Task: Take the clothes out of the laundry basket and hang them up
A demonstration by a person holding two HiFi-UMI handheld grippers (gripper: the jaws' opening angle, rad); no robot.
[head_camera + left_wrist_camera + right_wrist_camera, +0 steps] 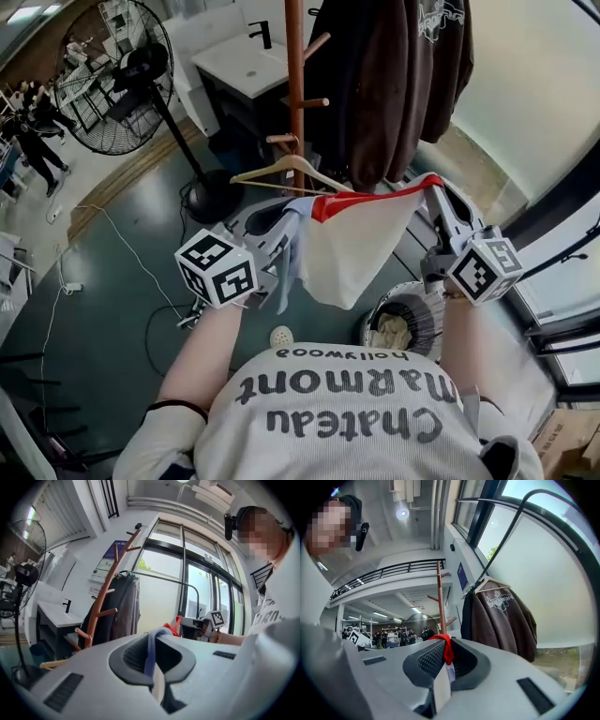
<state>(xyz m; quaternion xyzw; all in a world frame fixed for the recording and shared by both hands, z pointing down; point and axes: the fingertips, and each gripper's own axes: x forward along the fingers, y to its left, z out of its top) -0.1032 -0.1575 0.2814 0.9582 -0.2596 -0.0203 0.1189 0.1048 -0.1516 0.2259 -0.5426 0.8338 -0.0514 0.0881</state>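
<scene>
I hold a white garment (352, 248) with a red edge and a pale blue edge stretched between both grippers, in front of my chest. My left gripper (289, 225) is shut on the pale blue edge (151, 651). My right gripper (433, 185) is shut on the red edge (446, 649). An empty wooden hanger (281, 172) hangs on a peg of the brown coat rack (296, 84), just behind the garment. A brown hoodie (394, 84) hangs to the right of the rack's pole. The laundry basket (424, 323) stands on the floor below the garment, with pale cloth in it.
A black standing fan (117, 75) is at the far left, its base (211, 199) near the rack. A white sink counter (246, 61) stands behind the rack. A white cable (122, 244) runs across the dark floor. Tall windows (201, 592) line the right side.
</scene>
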